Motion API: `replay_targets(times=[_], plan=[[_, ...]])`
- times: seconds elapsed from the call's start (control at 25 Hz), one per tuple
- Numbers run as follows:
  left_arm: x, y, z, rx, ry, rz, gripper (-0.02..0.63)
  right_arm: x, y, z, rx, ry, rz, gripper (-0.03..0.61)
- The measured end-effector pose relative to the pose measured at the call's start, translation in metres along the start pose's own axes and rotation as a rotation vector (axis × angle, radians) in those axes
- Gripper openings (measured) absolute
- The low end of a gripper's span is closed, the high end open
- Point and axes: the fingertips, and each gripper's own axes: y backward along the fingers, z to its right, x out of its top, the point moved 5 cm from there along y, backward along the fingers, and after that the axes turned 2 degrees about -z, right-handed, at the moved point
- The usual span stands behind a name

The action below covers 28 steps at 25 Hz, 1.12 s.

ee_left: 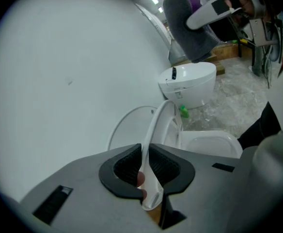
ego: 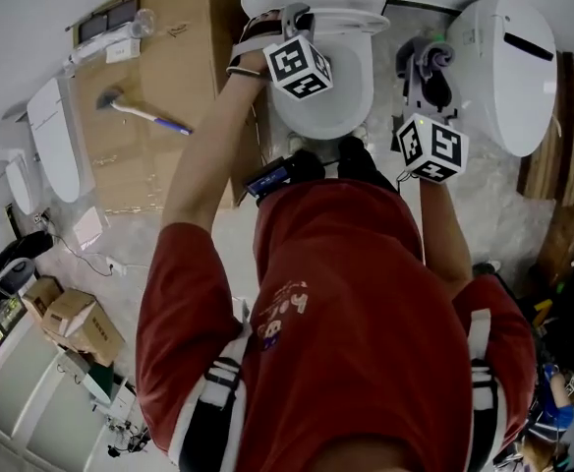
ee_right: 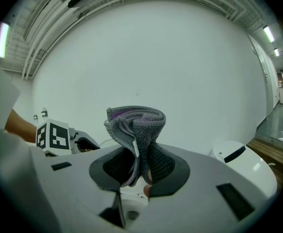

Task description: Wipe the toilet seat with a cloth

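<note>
Grey cloth (ee_right: 135,123) bulges above the right gripper's (ee_right: 139,168) clamping jaws; left gripper (ee_left: 145,168) pinches seat (ee_left: 158,124).

No word or number can be read anywhere. The red shirt (ego: 366,293) carries a pale print (ego: 285,315) on its back, too small and creased to make out. One marker cube (ego: 298,67) and the other marker cube (ego: 431,147) show only black-and-white square patterns, no letters. A small sticker (ee_left: 178,95) on the neighbouring toilet (ee_left: 190,84) is illegible.
</note>
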Motion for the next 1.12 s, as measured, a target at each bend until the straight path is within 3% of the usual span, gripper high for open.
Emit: replay_targets(times=[0.28, 0.56, 0.84, 1.12], plan=[[-0.011, 0.031, 0.058, -0.17, -0.084, 0.013, 0.049, -0.018, -0.004, -0.014, 0.045, 0.019, -0.046, 0.083], [-0.031, 0.055, 0.137, -0.45, -0.108, -0.028, 0.06, -0.043, -0.007, -0.015, 0.051, 0.024, -0.102, 0.083], [-0.049, 0.057, 0.199, -0.599, -0.069, -0.053, 0.089, -0.085, -0.014, -0.012, 0.054, 0.021, -0.179, 0.084], [-0.072, 0.046, 0.263, -0.678, -0.027, -0.071, 0.129, -0.133, -0.02, -0.019, 0.104, 0.027, -0.232, 0.083]])
